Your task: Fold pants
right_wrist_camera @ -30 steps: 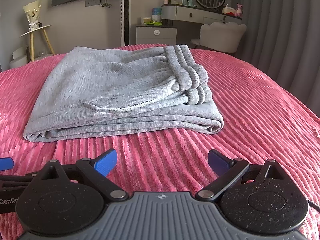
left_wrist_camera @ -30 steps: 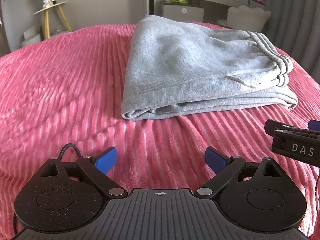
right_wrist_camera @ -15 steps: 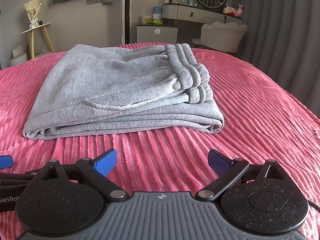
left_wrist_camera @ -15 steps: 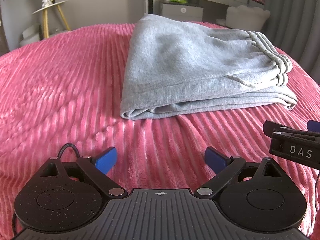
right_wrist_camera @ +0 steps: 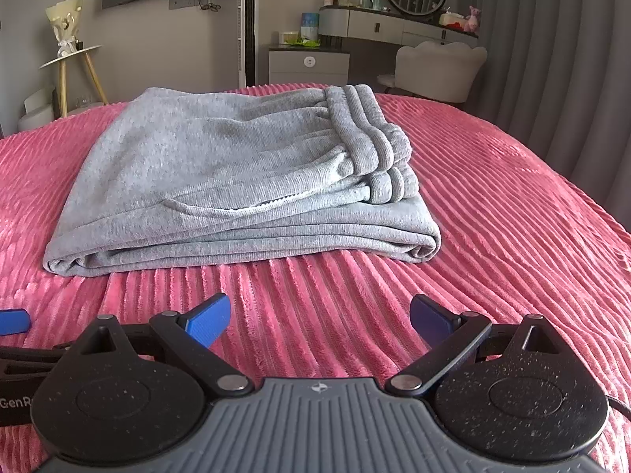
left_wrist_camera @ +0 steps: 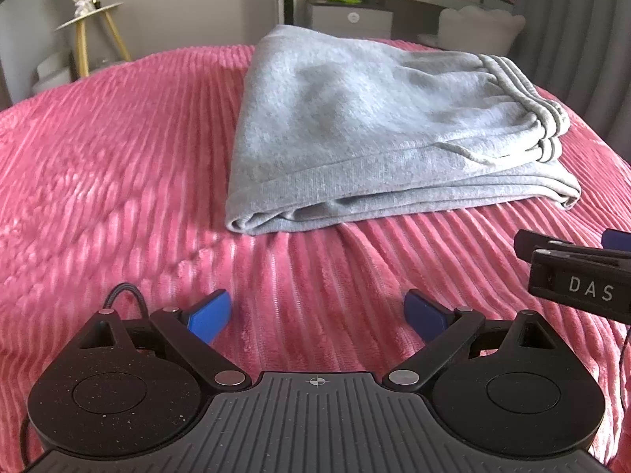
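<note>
left hand-held gripper [left_wrist_camera: 317, 307]: jaws wide apart, nothing between them, low over the bed, blue pads [left_wrist_camera: 209, 315] clear of cloth
bed [left_wrist_camera: 98, 165]: pink ribbed cover, wide bare stretch left of and ahead of the left hand-held gripper
pants [left_wrist_camera: 378, 130]: grey, folded into a flat stack, lying on the bed ahead of both hand-held grippers, touching neither
pants near edge [right_wrist_camera: 236, 248]: stacked layered folds facing the hand-held grippers, a strip of bare cover between it and the fingertips
pants left corner [left_wrist_camera: 240, 224]: ahead and slightly left of the left hand-held gripper's centre
waistband [right_wrist_camera: 370, 134]: ribbed, doubled over, at the stack's right end, ahead of the right hand-held gripper
pants right corner [right_wrist_camera: 428, 246]: rounded fold, ahead of the right pad
right hand-held gripper [right_wrist_camera: 319, 317]: jaws spread wide, empty, just beside the left one, low over the bed
room right: bare pink cover runs from the stack's right edge to the bed's far side
</note>
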Available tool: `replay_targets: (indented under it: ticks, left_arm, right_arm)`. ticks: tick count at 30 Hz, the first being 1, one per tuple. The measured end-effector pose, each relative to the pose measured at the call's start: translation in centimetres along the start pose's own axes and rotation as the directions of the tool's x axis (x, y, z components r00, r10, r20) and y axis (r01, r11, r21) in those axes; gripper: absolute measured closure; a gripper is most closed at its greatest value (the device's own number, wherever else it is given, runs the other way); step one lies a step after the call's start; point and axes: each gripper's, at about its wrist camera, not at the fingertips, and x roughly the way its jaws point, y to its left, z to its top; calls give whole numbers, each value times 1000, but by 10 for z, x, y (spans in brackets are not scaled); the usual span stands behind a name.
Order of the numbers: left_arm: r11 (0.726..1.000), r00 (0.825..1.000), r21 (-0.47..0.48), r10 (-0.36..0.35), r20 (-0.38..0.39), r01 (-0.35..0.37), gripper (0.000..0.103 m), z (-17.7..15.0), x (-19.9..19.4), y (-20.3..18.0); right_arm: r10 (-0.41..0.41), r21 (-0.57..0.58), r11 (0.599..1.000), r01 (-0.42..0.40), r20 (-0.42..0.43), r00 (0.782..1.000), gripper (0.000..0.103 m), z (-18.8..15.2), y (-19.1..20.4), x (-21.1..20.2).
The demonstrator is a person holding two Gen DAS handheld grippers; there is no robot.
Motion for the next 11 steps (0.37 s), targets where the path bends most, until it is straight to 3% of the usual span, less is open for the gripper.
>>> replay_targets:
  ticks: [11]
  left_arm:
    - [999, 999, 3, -39, -6, 40, 5, -2, -2, -1]
  right_arm:
    - [-2, 11, 1000, 2, 5, 1000, 5, 1, -2, -1]
